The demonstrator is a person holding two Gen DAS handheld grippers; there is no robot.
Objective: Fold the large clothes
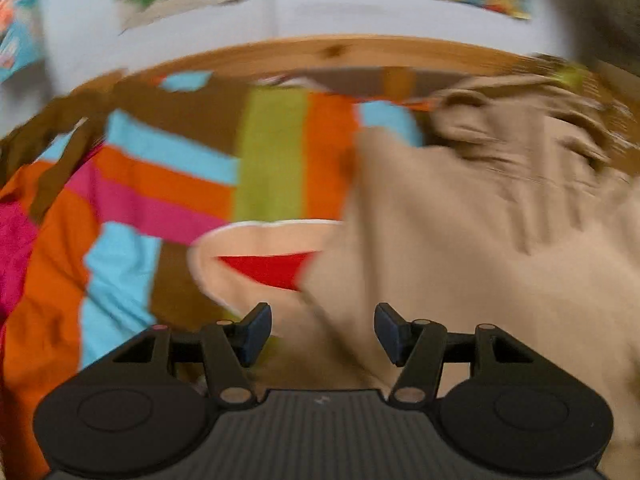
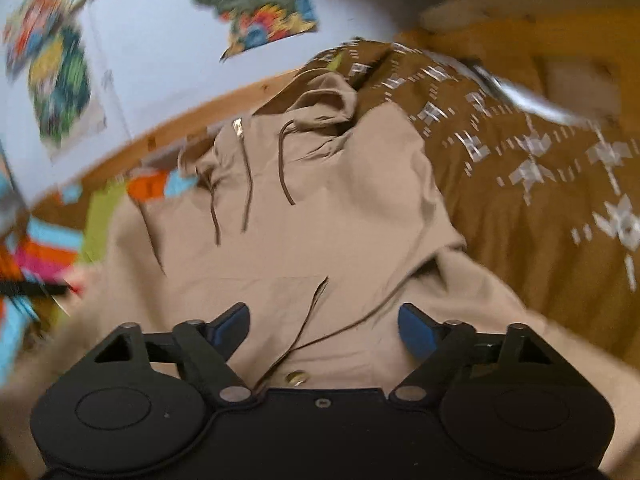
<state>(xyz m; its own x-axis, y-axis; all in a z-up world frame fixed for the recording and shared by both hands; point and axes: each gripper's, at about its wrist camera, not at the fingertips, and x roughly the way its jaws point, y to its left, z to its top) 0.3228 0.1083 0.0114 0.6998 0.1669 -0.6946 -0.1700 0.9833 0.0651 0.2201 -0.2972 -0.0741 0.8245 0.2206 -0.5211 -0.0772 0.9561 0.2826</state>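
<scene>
Risk is sitting mainly at the near edge of the beige hoodie: both grippers are hovering over loose cloth with nothing caught, so a pinch that is taking only the top layer — or snagging the thin drawstring trailing below the pocket — is likely to be dragging the garment askew rather than folding it. The left gripper is standing moderately wide with its jaws empty, above the hoodie's left edge where a flap is showing a red patch. The right gripper is gaping wide, also empty, just short of the hoodie's hem. The hoodie is lying face up on the bed, hood towards the wooden bed frame, cords dangling over the chest and a sleeve spilling to the hoodie's right onto the brown patterned cover. It is looking soft, rumpled and not yet folded. A bright striped cover is lying to the hoodie's left.
</scene>
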